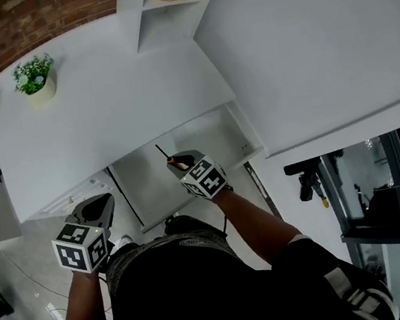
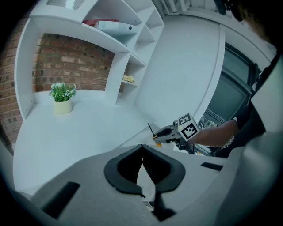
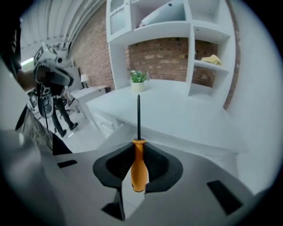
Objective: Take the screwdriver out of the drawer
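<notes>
White surface [image 1: 103,118] with a small plant [image 1: 34,75] has the drawer [image 1: 156,189] open under its edge. Over the drawer, the right hand-held gripper [image 3: 138,146] clamps the screwdriver [image 3: 139,167] by its orange handle. Left of the drawer, the left hand-held gripper [image 2: 142,146] is closed, empty.

Above the open drawer [image 1: 148,190] the way is free, except over its middle, where the right claw [image 1: 176,161] holds the screwdriver [image 1: 162,151]. Beyond the drawer the desk [image 1: 109,106] lies wide and bare; only a potted plant [image 1: 35,77] stands far left of it, well apart.
</notes>
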Demonstrator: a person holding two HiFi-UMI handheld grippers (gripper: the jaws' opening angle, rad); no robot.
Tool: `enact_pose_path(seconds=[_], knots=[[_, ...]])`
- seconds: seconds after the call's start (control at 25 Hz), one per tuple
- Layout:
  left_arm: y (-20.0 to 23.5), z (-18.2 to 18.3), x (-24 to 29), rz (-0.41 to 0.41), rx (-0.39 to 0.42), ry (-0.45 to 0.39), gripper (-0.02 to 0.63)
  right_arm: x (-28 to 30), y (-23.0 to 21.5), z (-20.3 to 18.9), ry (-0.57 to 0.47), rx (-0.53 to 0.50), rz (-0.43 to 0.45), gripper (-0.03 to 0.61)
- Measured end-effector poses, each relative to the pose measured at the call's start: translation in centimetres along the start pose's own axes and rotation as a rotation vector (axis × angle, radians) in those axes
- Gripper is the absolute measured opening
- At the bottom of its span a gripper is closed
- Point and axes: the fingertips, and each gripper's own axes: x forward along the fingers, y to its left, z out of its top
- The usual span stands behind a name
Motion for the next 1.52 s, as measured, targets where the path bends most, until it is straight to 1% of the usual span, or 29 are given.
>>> enact_pose_path(seconds=[0.12,0.24,0.44,0.52,0.6,0.72,0.84,0.96,1.08,1.24,1.52], knots=[[0.5,0.8,-1.4,-0.029,0.026,-0.031,0.015,-2.2,1.8,2.0,-0.101,0.13,-0.024,0.071],[-0.3,1.8,-2.7,-0.086,0.065,-0.066,0.015,-4.8,3.6,3.9,-0.209,0.259,-0.046,0.071],[-1.5,2.8,-5.4,-0.19,0.124,-0.12,0.015,-9.6,7.5,7.2,-0.464,0.529,-0.036,0.072],[-1.9,3.0,-6.5,-0.235,0.142,-0.132,0.015,-11.4,9.2,8.3,-0.549,0.593,-0.048,0.072],[-2.3,3.1,-7.7,-0.274,0.158,-0.139,0.015,-13.0,11.2,9.1,-0.604,0.61,-0.063,0.072],[-3.1,3.0,-9.4,-0.331,0.182,-0.146,0.015,-14.8,14.1,9.9,-0.658,0.608,-0.094,0.072],[-3.9,2.6,-10.5,-0.382,0.206,-0.136,0.015,-16.1,16.2,10.3,-0.693,0.621,-0.127,0.072],[-4.8,2.3,-11.0,-0.418,0.228,-0.125,0.015,-17.2,17.6,10.2,-0.706,0.616,-0.163,0.072],[-5.7,2.4,-11.4,-0.44,0.241,-0.134,0.015,-18.5,18.5,10.4,-0.72,0.594,-0.187,0.072],[-7.0,2.8,-11.8,-0.454,0.238,-0.16,0.015,-20.5,19.2,10.5,-0.741,0.561,-0.21,0.072],[-10.0,2.8,-11.6,-0.477,0.231,-0.178,0.015,-24.8,19.7,10.1,-0.79,0.542,-0.233,0.072]])
